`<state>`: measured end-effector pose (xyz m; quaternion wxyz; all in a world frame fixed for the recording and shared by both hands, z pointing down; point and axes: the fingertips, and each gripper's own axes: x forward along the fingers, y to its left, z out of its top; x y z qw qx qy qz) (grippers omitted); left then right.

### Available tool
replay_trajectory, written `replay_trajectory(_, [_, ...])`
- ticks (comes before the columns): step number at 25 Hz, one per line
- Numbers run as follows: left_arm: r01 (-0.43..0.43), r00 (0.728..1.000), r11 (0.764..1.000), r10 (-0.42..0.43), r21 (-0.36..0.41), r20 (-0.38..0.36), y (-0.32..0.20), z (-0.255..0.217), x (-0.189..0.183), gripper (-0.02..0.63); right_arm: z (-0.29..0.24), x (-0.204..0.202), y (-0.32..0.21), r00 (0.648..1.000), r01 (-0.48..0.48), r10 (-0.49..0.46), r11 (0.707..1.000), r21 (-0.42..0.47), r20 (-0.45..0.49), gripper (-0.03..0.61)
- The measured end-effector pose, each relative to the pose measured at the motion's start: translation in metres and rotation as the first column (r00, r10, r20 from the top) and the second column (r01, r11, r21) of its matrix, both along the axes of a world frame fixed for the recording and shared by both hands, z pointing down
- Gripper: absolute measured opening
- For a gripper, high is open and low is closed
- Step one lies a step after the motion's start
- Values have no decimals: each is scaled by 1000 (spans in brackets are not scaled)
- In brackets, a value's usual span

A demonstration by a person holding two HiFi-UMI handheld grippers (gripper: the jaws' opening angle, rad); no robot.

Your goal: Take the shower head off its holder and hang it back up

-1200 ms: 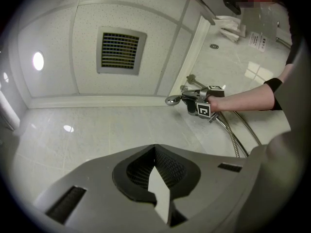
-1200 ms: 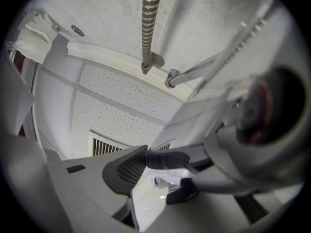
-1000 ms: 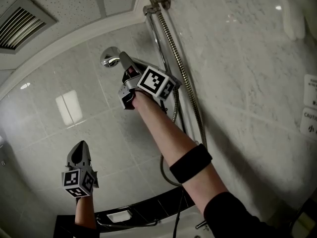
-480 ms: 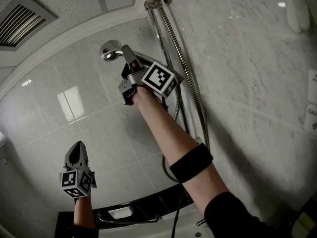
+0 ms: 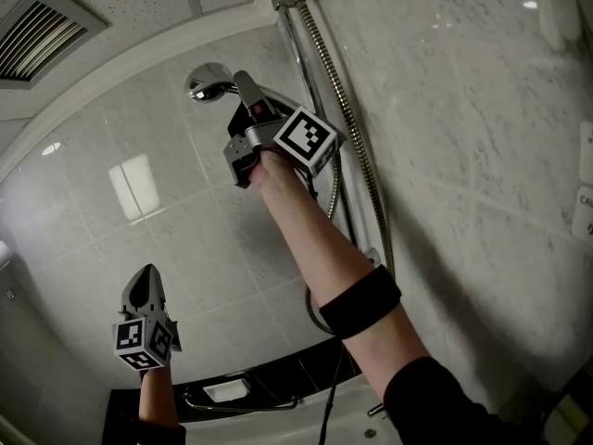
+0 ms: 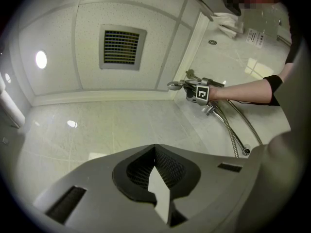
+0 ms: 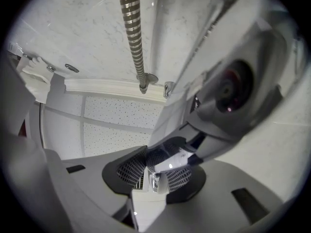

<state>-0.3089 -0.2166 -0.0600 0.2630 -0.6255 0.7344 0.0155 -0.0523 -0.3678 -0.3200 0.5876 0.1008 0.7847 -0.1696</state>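
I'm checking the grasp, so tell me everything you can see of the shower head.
The shower head is shiny and chrome-looking: a round head on a slim handle. It is high up beside the wall rail, with the round end toward the tiled wall at the left of the head view. The right gripper is shut on its handle, pads pressing from both sides. A ribbed metal hose hangs alongside. Whether it is seated on the rail I cannot tell.

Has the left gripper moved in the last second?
Yes, slightly: the left gripper has sunk a little, so it now hangs farther below the ceiling vent.
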Motion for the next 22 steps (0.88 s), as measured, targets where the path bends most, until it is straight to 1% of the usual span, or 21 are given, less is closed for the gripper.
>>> replay_trajectory(5, [8,1000,1000,-8,-3,-10,5,5,-5,0,2,0,0,1000,10,-10,1000,-17,-3,141])
replay_trajectory(11, [7,1000,1000,-7,-4,-15,11,8,-6,0,2,1,0,998,67,-65,995,-70,26,144])
replay_trajectory(13, [7,1000,1000,-7,-4,-14,13,8,-6,0,5,1,-4,999,47,-45,993,-107,17,141])
replay_trajectory(14, [6,1000,1000,-6,-4,-13,14,8,-5,0,7,1,-6,999,33,-32,991,-127,10,151])
replay_trajectory(18, [4,1000,1000,-4,-2,-13,18,8,-4,0,10,3,-5,998,55,-51,987,-150,27,161])
replay_trajectory(20, [0,1000,1000,0,-3,-15,18,8,-3,0,18,7,-12,1000,27,-24,984,-177,21,174])
replay_trajectory(22, [-8,1000,1000,8,-7,-15,17,10,1,0,31,12,-23,999,-41,37,979,-199,-23,197])
